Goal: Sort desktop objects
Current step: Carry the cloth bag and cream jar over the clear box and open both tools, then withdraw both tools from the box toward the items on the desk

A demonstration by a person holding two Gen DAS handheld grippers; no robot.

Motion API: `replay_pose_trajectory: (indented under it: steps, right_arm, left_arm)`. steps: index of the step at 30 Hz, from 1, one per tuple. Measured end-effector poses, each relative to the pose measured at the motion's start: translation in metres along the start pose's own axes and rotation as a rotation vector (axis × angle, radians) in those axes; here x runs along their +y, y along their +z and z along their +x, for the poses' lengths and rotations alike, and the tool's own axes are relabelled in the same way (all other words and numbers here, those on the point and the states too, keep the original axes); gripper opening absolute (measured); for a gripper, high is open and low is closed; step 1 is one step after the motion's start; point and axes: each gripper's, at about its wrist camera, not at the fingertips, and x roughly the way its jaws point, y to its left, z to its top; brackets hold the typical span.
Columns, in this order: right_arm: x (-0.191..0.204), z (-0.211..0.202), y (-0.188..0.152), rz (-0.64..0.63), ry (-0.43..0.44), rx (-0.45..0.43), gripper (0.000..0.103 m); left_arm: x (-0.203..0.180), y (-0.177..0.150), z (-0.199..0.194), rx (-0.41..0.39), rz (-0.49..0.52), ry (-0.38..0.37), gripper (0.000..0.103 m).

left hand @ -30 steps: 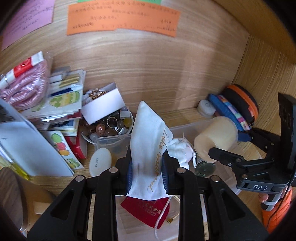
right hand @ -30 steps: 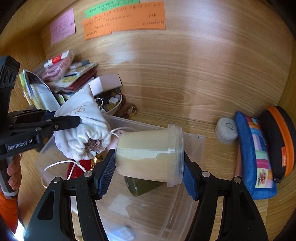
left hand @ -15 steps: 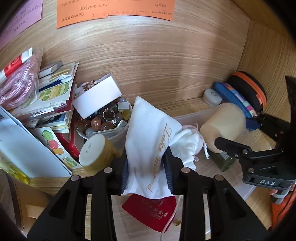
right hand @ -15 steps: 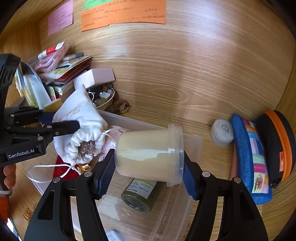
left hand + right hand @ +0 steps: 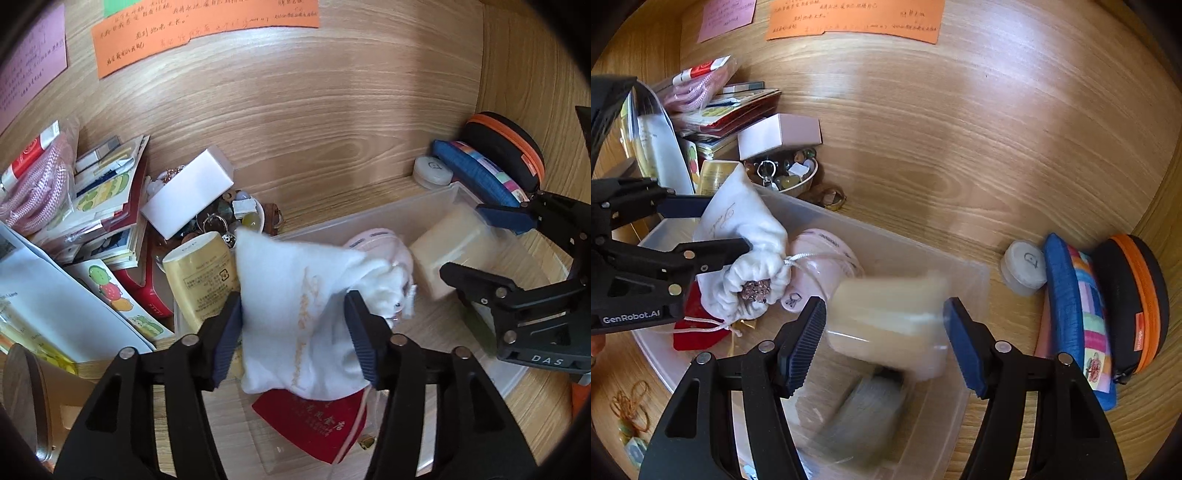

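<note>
My left gripper (image 5: pixel 293 334) stands open around a white drawstring pouch (image 5: pixel 299 314) that hangs between its pads over a clear plastic bin (image 5: pixel 399 210). The pouch also shows in the right wrist view (image 5: pixel 746 236), its mouth gaping. My right gripper (image 5: pixel 884 341) is open; a cream tub (image 5: pixel 890 321), blurred, drops between its pads into the bin (image 5: pixel 975 280). The tub appears in the left wrist view (image 5: pixel 450 247) too. In the bin lie a red pouch (image 5: pixel 314 421), a pink round case (image 5: pixel 820 258) and a green jar (image 5: pixel 868 410).
A bowl of trinkets (image 5: pixel 229 218) with a white box (image 5: pixel 188 195), a gold tube (image 5: pixel 201 273) and stacked booklets (image 5: pixel 107 206) stand left. A white jar (image 5: pixel 1023 266), a striped blue pouch (image 5: pixel 1078 317) and an orange-rimmed black case (image 5: pixel 1134 302) sit right. Wood walls close in.
Both grippers have opened. The cream tub has left the right gripper's pads and falls into the bin. The white pouch has slackened and sunk lower between the left pads.
</note>
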Motion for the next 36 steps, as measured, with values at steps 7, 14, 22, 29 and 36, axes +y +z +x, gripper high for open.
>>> replay_pose_trajectory:
  steps: [7, 14, 22, 29, 36]
  right_arm:
    - [-0.001, -0.004, -0.002, -0.006, 0.004, -0.017, 0.063]
    - [0.002, -0.015, 0.001, -0.015, 0.009, -0.045, 0.067]
    - [0.012, -0.049, 0.005, -0.031, -0.019, -0.108, 0.076]
    - [0.019, -0.086, -0.007, -0.023, -0.017, -0.151, 0.078]
    - [0.027, -0.117, -0.031, -0.004, -0.011, -0.179, 0.084]
  left_arm:
    - [-0.001, 0.002, -0.004, -0.008, 0.003, 0.007, 0.060]
    - [0.000, 0.004, -0.029, -0.052, 0.003, 0.012, 0.071]
    - [-0.003, 0.002, -0.068, -0.121, 0.018, 0.080, 0.092]
    - [0.002, -0.007, -0.101, -0.155, -0.007, 0.115, 0.094]
    - [0.003, -0.029, -0.126, -0.174, -0.034, 0.130, 0.099]
